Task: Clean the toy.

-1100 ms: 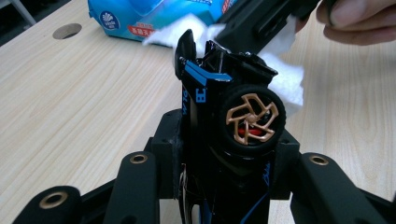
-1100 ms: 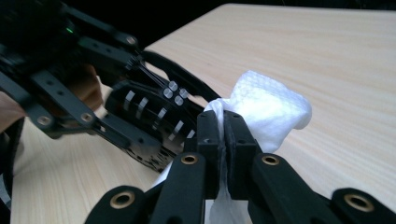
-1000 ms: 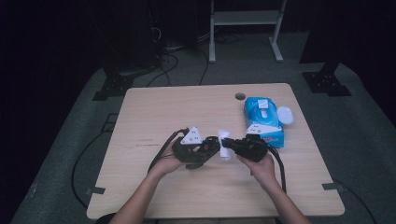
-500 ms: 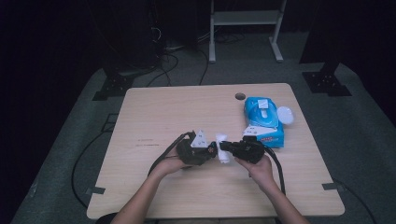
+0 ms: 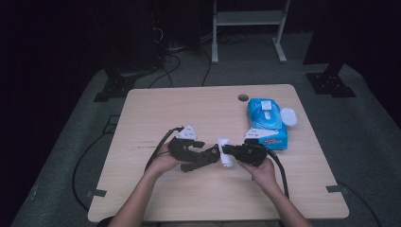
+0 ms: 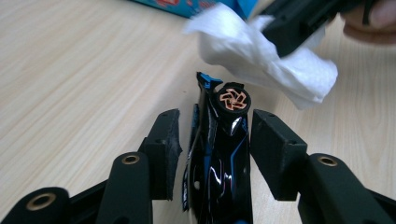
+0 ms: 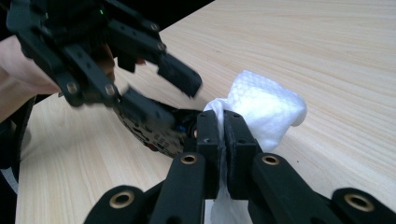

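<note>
Toy car [image 6: 219, 154] between the left gripper [image 6: 215, 140]'s just-loosened, parted jaws on the table, wipe [image 7: 266, 109] clamped in the right gripper [image 7: 223, 128] at its nose; likely to tip or slide if wiped hard.

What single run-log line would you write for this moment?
right gripper: shut on white wipe | left gripper: jaws just opening, black toy car between them | wipe pack: behind

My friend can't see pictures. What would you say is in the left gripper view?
A shiny black toy car stands between the left gripper's open jaws, above a wooden table. Beyond it, the right gripper holds a white wet wipe.
</note>
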